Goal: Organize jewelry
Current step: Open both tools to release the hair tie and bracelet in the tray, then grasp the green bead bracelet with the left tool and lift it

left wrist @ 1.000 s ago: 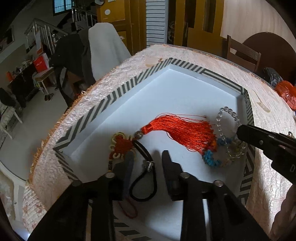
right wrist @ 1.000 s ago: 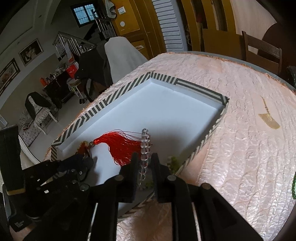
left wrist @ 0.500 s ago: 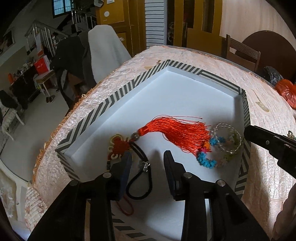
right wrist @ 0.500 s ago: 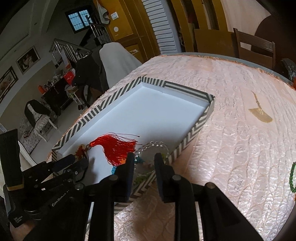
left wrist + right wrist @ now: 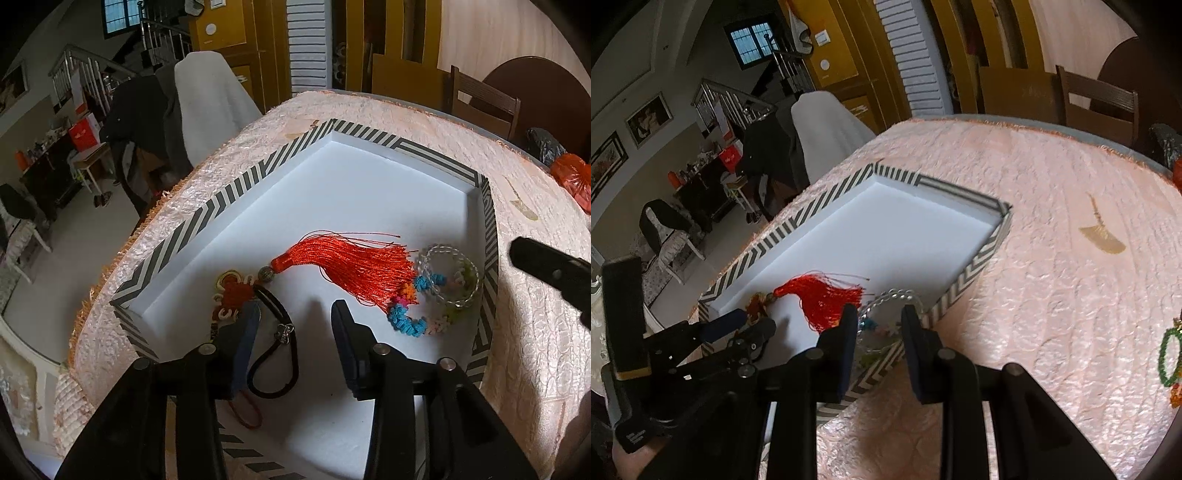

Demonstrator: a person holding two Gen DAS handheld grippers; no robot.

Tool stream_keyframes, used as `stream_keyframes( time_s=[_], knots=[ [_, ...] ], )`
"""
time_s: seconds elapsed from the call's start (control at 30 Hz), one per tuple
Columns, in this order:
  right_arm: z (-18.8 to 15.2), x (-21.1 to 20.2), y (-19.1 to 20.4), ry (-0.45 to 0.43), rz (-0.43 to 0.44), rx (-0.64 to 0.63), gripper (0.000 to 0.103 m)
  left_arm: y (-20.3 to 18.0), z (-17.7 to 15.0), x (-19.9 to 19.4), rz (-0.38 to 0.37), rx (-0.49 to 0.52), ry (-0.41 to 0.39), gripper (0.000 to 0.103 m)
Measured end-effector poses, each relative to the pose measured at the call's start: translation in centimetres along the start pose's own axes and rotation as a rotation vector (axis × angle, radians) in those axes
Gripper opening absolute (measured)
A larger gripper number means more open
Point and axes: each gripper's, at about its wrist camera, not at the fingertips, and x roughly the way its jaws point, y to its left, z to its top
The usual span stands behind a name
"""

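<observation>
A zigzag-rimmed tray (image 5: 229, 195) (image 5: 975, 266) holds a red tassel (image 5: 351, 266) (image 5: 823, 299) with a knot ornament (image 5: 232, 291). Beside the tassel lie a clear bead bracelet (image 5: 456, 302) (image 5: 890, 295) and a colourful crochet bracelet (image 5: 402, 321). My left gripper (image 5: 295, 325) (image 5: 738, 325) hovers low over a black hair tie (image 5: 283, 334). Its jaws are opening and the pads do not press on the tie. My right gripper (image 5: 880, 317) (image 5: 546, 266) hangs over the tray's near rim, jaws apart, with nothing gripped between them.
A green bead bracelet (image 5: 1167, 354) lies on the pink tablecloth at the right edge, and a gold fan-shaped piece (image 5: 1102, 236) lies past the tray. An orange bag (image 5: 572, 177) sits at the far right. Chairs (image 5: 1097, 99) stand beyond the table's fringed edge.
The right gripper let go of the clear bead bracelet, which now lies flat by the tassel, and drew back over the tray rim. The left jaws spread wider.
</observation>
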Motion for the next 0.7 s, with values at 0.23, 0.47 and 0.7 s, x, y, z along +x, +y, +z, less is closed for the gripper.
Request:
stream_keyframes(
  time_s=[0.23,0.47,0.7],
  knots=[
    [-0.8,-3.3,-3.0,-0.022,-0.070,-0.017,0.026,-0.3,0.2,-0.2,0.001,0.010,-0.012,0.052],
    [-5.0,-8.2,-10.6,-0.032,-0.249,-0.021,0.037,-2.0,0.8,-1.5,-0.027,0.017,-0.049,0.052],
    [-9.2,-12.3,-20.9,-0.031,-0.488,0.224,0.037,-8.6,0.7,-3.6,-0.154,0.111,-0.093,0.053]
  ],
)
